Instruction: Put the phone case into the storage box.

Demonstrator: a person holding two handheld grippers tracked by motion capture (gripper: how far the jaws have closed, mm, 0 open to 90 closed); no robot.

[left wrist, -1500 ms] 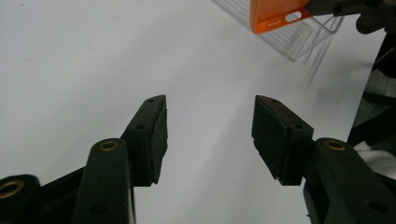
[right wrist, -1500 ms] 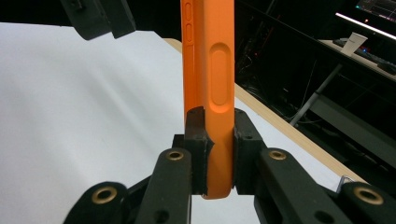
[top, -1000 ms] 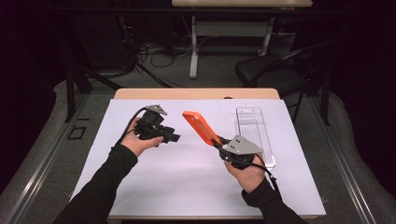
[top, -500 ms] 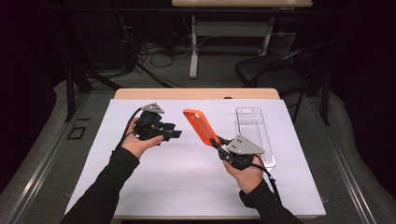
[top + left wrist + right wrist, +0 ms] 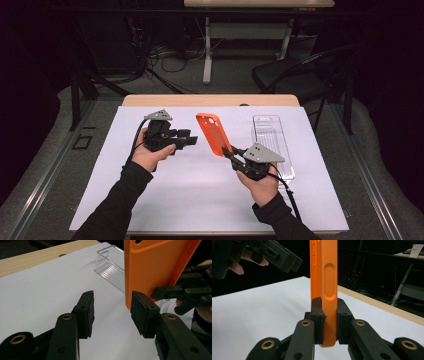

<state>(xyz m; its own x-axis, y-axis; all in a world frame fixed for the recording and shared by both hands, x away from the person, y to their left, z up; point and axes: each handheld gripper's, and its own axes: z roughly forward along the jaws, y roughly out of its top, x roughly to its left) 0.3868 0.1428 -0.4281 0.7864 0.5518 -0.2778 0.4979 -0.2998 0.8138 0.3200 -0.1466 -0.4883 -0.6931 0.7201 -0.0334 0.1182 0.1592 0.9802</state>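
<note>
Right gripper view: orange phone case clamped between closed fingers; left gripper fingers open beside it.

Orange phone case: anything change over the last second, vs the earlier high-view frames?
Hardly anything. The left hand-held gripper stays open beside the orange phone case, with nothing between its jaws. The right hand-held gripper stays clamped on the case's lower end, holding it raised above the white sheet. The clear tray lies unmoved.
</note>
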